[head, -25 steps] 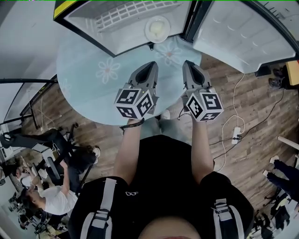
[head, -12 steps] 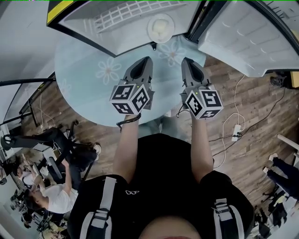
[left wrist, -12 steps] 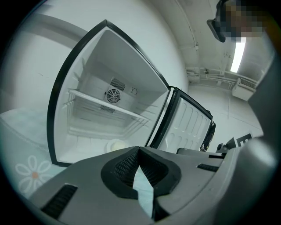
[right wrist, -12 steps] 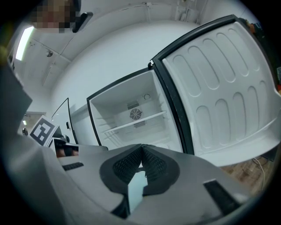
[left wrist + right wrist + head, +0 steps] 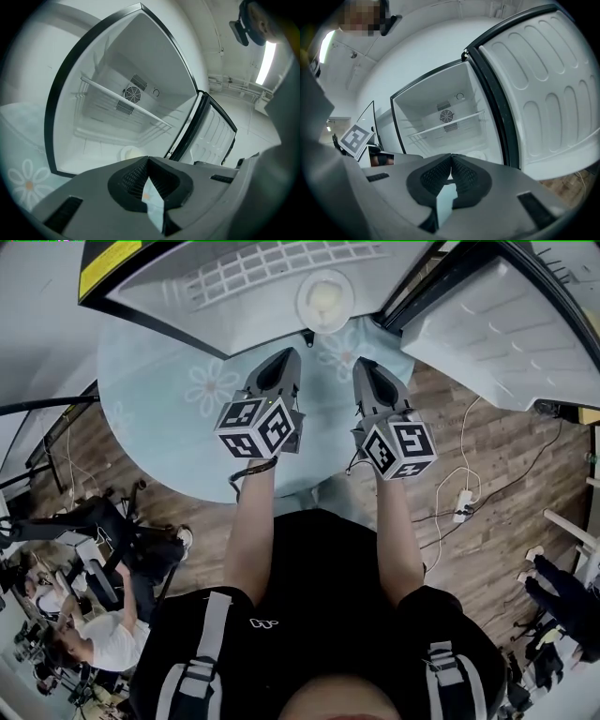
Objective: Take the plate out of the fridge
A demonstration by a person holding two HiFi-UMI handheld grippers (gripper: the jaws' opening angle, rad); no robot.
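A small white fridge (image 5: 262, 296) stands open on a round table, its door (image 5: 497, 324) swung to the right. A white plate (image 5: 324, 298) with something pale on it lies on the fridge floor near the front; it also shows in the left gripper view as the plate (image 5: 131, 152). My left gripper (image 5: 286, 360) and right gripper (image 5: 361, 367) hover side by side over the table just in front of the fridge opening, both shut and empty. In the gripper views the left gripper (image 5: 149, 161) and the right gripper (image 5: 451, 157) point into the fridge.
The round table (image 5: 159, 399) has a pale blue cloth with daisy prints. A wire shelf (image 5: 122, 101) spans the fridge above the plate. On the wooden floor lie a power strip and cable (image 5: 461, 507). People sit at desks at the lower left (image 5: 84, 634).
Both grippers have moved forward towards the fridge opening and a little down, still shut. The plate has not moved.
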